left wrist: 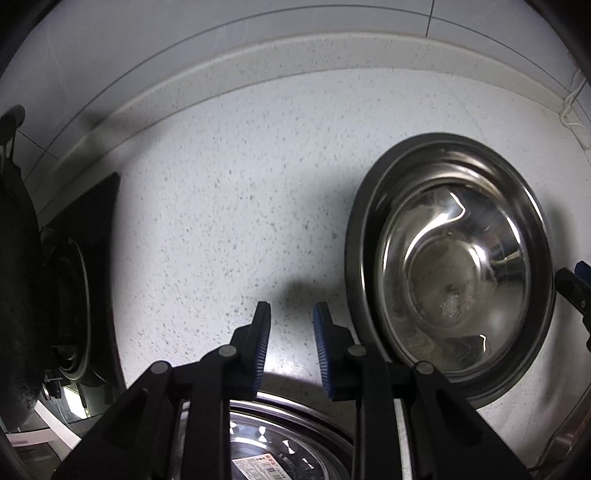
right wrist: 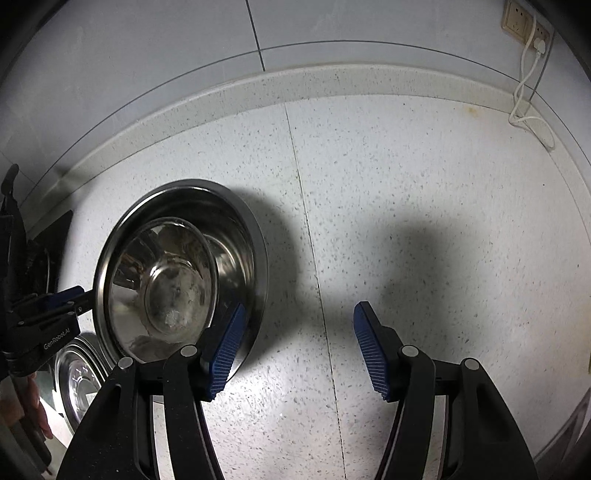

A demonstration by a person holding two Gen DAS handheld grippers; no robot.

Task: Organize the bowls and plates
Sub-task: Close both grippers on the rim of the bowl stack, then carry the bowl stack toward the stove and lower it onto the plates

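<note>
**Left wrist view: two steel bowls nested on the speckled counter, both grippers empty**

Left wrist view, from the left: a dark stove (left wrist: 79,266) with its burner sits at the left edge, a black pan (left wrist: 16,280) over it. Bare speckled counter (left wrist: 221,184) fills the middle. The left gripper (left wrist: 291,321) points down at that bare patch, its blue pads a narrow gap apart with nothing between them. Below it, at the near edge, lies a steel plate (left wrist: 295,435) with a paper label in it. To the right stands the large steel bowl (left wrist: 364,236), and the small steel bowl (left wrist: 458,288) sits inside it, shifted toward the right side. At the far right edge the tip of the right gripper (left wrist: 576,291) shows just beside the large bowl's rim.

Right wrist view, from the left: the left gripper (right wrist: 55,306) reaches in by the large steel bowl's (right wrist: 236,236) left rim; the steel plate (right wrist: 79,380) lies below it. The small steel bowl (right wrist: 166,280) rests inside the large one. The right gripper (right wrist: 299,321) has its jaws well apart, holding nothing, the left pad just over the large bowl's near right rim, the right pad over bare counter (right wrist: 406,166). Far right, a white cable (right wrist: 524,99) runs up to a wall socket (right wrist: 517,18).
</note>
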